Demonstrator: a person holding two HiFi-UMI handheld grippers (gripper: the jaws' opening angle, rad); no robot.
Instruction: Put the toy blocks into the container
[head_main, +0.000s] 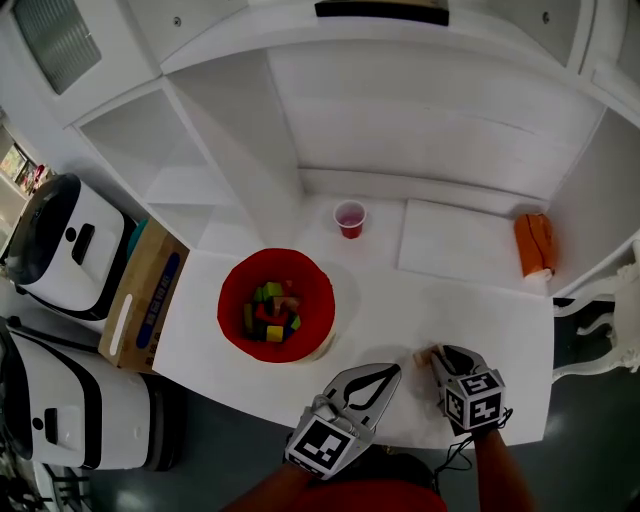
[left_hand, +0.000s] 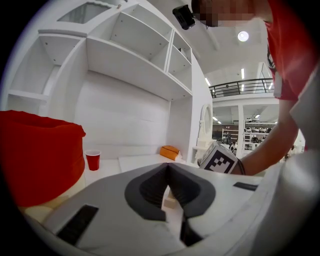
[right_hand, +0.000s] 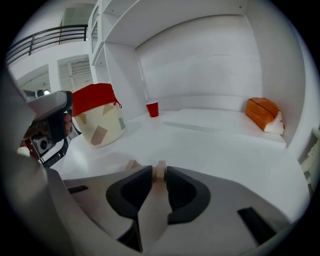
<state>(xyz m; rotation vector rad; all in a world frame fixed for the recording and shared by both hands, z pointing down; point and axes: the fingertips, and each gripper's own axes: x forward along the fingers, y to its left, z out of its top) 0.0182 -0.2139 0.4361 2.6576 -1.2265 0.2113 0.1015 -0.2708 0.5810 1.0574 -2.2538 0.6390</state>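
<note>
White shelves stand all around a white table. On the floor to the left of the table are two big white machines and a brown box. A round red container sits on the table. Many little toy blocks in bright colors lie inside it. The two grippers are near the front edge of the table. The left gripper is closed tight with nothing in it. The right gripper is just beside it. Its jaws are a bit apart and are not squeezing. An orange thing lies far back on the right. A small red cup stands behind the container. A pale wooden block sits between the tips of the right jaws. Another pale block lies just to the left of it.
</note>
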